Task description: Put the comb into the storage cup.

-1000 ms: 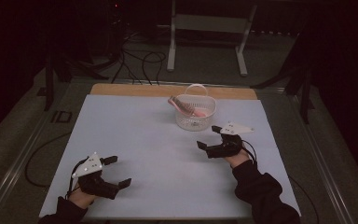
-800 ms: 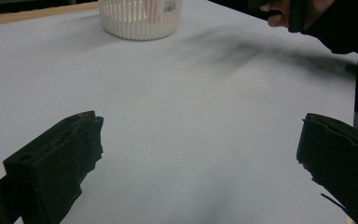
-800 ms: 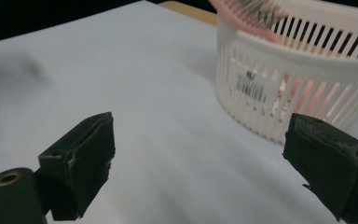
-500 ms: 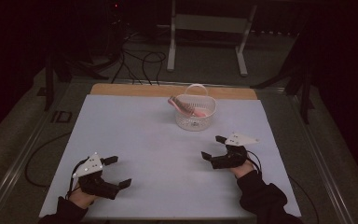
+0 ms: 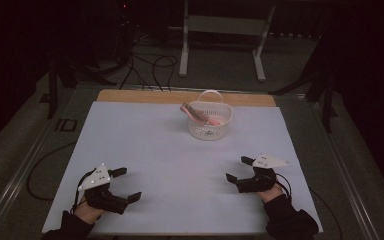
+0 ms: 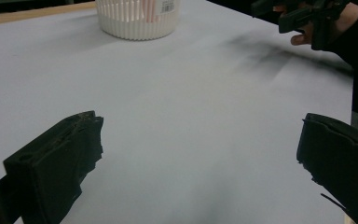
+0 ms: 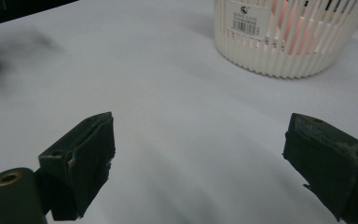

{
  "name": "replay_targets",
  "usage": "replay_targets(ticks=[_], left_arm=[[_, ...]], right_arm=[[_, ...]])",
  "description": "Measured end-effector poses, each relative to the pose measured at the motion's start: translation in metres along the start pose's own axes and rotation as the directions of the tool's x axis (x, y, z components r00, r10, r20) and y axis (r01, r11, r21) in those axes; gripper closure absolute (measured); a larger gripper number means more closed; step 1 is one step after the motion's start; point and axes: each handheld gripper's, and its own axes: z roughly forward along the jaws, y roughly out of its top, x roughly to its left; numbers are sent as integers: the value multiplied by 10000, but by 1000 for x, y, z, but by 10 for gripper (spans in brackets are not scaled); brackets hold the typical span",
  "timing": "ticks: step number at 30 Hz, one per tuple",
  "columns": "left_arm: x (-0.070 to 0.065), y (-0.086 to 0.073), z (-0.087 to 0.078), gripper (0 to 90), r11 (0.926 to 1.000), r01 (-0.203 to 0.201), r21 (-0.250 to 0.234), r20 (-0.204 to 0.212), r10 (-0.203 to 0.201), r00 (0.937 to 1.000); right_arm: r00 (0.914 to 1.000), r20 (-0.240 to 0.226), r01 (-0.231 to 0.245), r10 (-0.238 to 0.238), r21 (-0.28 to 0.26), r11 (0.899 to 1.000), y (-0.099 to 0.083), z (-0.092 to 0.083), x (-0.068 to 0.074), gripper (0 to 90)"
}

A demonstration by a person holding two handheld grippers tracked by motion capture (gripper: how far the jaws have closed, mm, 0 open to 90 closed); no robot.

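Observation:
A white slatted basket [image 5: 209,129] with a handle stands at the far middle of the white table sheet [image 5: 170,150], with pink items [image 5: 196,113] leaning inside it. The basket [image 6: 137,21] is far ahead in the left gripper view, and the basket [image 7: 286,39] is closer in the right gripper view. My left gripper [image 5: 126,184] rests open near the front left, nothing between its jaws. At the front right my right gripper [image 5: 238,169] is open and holds nothing. The right gripper [image 6: 303,14] appears in the left gripper view at the upper right.
A wooden strip [image 5: 180,96] runs along the far table edge. Behind it lie cables [image 5: 150,65] on the floor and a white metal stand [image 5: 220,30]. Dark frame posts [image 5: 55,80] flank the table.
My right gripper has drawn back from beside the basket toward the front right of the table. The left gripper has stayed in place.

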Motion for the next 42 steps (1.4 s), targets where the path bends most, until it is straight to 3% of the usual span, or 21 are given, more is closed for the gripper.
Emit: replay_targets(ticks=[8,13,17,28,33,42], left_arm=[[0,0,0,0,10000,-22,-4,-2,22,10000],[0,-1,-1,0,9999,-126,29,-16,126,9999],[0,-4,-3,0,9998,-154,133,-52,154,9999],[8,-20,-26,0,9997,91,228,-775,-74,9970],[15,-26,-36,0,9992,372,139,-1249,-352,9915],[13,-25,-31,0,9989,467,83,-1128,-454,9926]], right_arm=[[9998,191,-76,79,-136,9999,-11,-16,0,87],[9993,361,111,-111,5,9999,-16,-20,2,88],[9993,380,4,-10,150,9999,-22,-25,3,88],[9986,537,-21,-2,413,9991,-33,-37,-1,87],[9976,679,-128,103,366,9992,-34,-37,-3,88],[9980,626,-78,63,234,9997,-31,-34,-2,88]])
